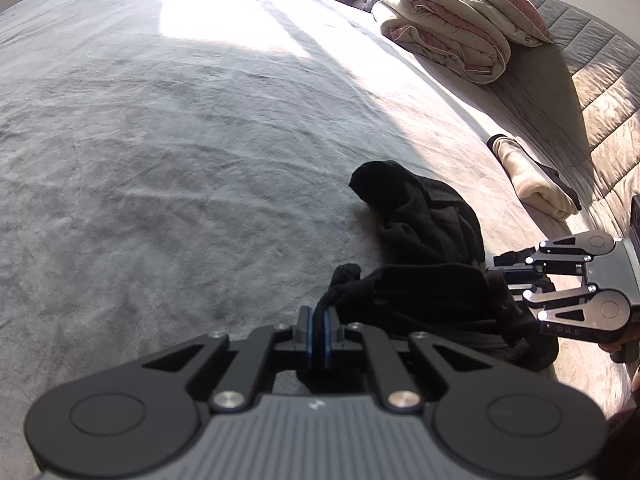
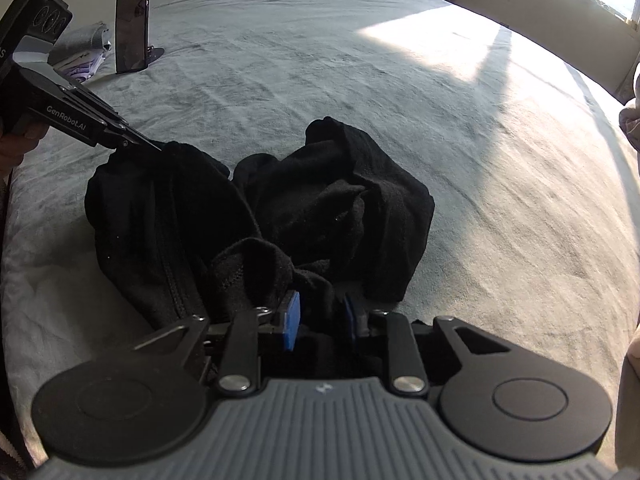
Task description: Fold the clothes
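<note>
Black hand-held gripper [image 1: 317, 326], blue pads [image 2: 291, 322], silver screws, seemingly ribbed grey body.

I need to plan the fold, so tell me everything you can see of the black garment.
The black garment is a soft, fleecy-looking piece, crumpled in a heap on the grey bed, not yet spread or folded. A zipper or seam line runs down its left part. The left gripper is shut on an edge of it, lifting that corner slightly. The right gripper has fabric between its blue pads, which stand somewhat apart. Its type, jacket or trousers, cannot be told.
</note>
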Motion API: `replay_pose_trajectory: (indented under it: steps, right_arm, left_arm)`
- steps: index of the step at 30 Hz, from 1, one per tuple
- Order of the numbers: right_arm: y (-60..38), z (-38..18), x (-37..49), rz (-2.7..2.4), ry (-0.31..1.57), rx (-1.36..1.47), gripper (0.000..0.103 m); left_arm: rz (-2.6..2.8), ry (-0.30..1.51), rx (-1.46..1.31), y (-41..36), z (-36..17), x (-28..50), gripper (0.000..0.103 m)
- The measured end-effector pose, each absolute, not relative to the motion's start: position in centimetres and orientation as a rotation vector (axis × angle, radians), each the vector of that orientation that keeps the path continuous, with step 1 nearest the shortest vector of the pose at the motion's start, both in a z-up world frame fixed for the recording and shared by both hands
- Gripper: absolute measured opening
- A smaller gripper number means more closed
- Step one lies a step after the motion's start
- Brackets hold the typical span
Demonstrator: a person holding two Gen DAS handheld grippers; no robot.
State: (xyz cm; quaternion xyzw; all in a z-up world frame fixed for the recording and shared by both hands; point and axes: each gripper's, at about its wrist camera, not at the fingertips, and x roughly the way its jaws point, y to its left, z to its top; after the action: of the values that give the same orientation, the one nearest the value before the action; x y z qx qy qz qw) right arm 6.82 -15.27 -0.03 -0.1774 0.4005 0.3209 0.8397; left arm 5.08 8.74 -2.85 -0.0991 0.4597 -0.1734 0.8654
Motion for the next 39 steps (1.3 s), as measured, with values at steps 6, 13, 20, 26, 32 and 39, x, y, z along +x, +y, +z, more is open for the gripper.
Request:
replay_pose_trajectory:
  steps: [6,13,20,26,32,39]
  right_arm:
    - [-15.3,0.5,6.2,0.625,0.795,-0.325,0.006]
    - [-16.7,3.4,6.0,0.51,0.636,-0.176,0.006]
    - [-16.1,4.0,5.7,0.329,0.528,-0.178,0.005]
    - [-16.6,4.4,5.1,0.249,0.509,-0.151,0.005]
    - [-16.7,4.9,5.6,0.215,0.541,-0.109,0.005]
    - [-16.6,4.2,7.1,0.196,0.575,-0.071,0.004]
  left_arm:
    - [-0.318,0.885,-0.209,9.9,-1.5,4.9,0.004]
    - [-0.218,0.775,-0.223,11.0,0.3,6.2,0.004]
    - [-0.185,0.688,-0.205,9.8,1.4,7.3,0.004]
    - [-0.202,0.671,-0.211,9.5,1.3,7.9,0.004]
    - [-0.238,0.735,-0.223,10.6,0.5,7.9,0.004]
    - [-0.202,0.859,-0.218,12.4,-1.4,7.9,0.006]
